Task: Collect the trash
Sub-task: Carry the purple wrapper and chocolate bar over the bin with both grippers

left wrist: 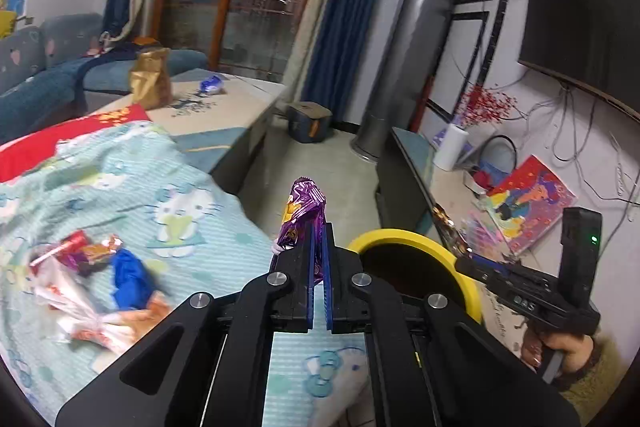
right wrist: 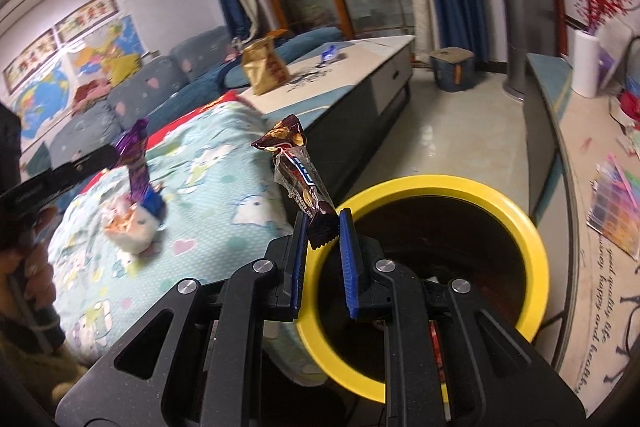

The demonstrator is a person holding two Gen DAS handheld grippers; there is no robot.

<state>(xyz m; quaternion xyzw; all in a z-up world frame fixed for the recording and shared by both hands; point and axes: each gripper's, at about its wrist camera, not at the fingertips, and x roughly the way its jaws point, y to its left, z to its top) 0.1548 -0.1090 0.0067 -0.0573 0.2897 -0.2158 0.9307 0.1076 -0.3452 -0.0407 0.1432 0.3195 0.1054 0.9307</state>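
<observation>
My left gripper (left wrist: 319,235) is shut on a purple foil wrapper (left wrist: 303,213), held upright above the edge of the cloth-covered table, left of the yellow-rimmed bin (left wrist: 404,241). My right gripper (right wrist: 324,227) has its jaws parted with a brown snack wrapper (right wrist: 298,173) standing between them over the near rim of the bin (right wrist: 520,223). The wrapper touches the left pad; whether it is gripped is unclear. A pile of wrappers and a blue scrap (left wrist: 100,275) lies on the Hello Kitty cloth (left wrist: 168,179). The pile also shows in the right wrist view (right wrist: 134,223).
A low table beyond holds a gold bag (left wrist: 150,79) and a blue wrapper (left wrist: 212,85). A TV stand (left wrist: 452,195) with a paper roll and picture books runs along the right. A grey storage box (left wrist: 310,121) and a silver tower (left wrist: 412,55) stand on the floor behind.
</observation>
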